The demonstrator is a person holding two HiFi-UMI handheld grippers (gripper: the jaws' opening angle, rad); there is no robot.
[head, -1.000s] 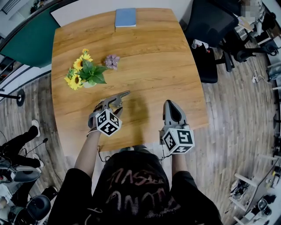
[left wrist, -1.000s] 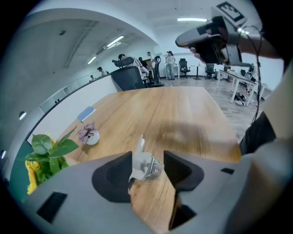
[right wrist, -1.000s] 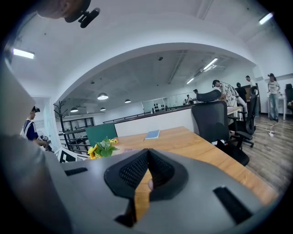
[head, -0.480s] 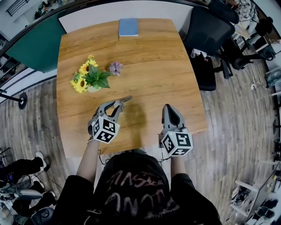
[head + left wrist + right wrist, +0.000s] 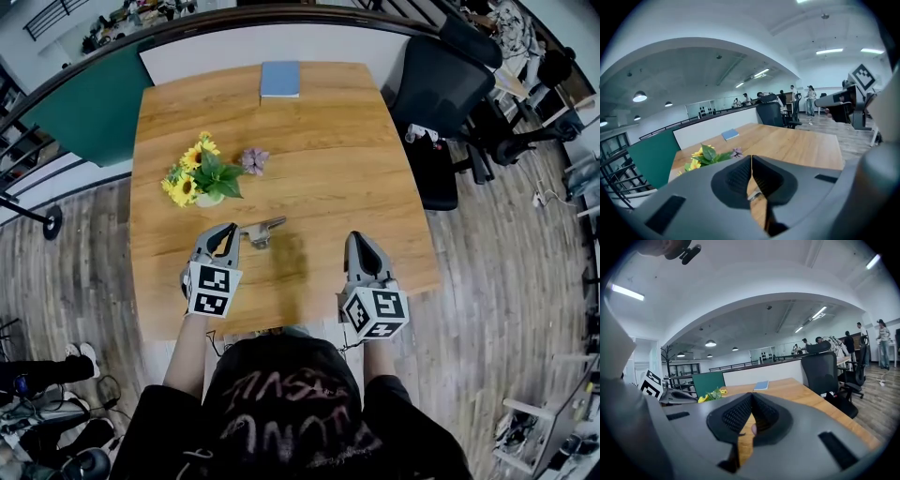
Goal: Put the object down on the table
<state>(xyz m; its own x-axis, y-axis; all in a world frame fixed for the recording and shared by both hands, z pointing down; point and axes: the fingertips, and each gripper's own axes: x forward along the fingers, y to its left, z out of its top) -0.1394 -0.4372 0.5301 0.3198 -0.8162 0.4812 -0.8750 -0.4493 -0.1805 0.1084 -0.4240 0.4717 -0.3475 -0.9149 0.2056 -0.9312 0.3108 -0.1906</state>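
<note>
A small grey metal object [image 5: 262,231] lies on the wooden table [image 5: 319,159], near its front left part. My left gripper [image 5: 228,232] hangs just left of it, lifted clear and apart from it. Its jaws have just been closing and now meet with nothing between them [image 5: 751,161]; a sliver of the object [image 5: 755,195] shows below the pads. My right gripper [image 5: 362,240] hovers over the table's front right, shut and empty [image 5: 751,401].
A bunch of sunflowers [image 5: 200,174] and a purple flower [image 5: 254,159] sit at the table's left. A blue book [image 5: 280,79] lies at the far edge. A black office chair [image 5: 441,89] stands off the far right corner.
The left gripper let go of the grey object, drew back and up from it, and its wide jaws came together. The object stays on the table. The right gripper rose slightly.
</note>
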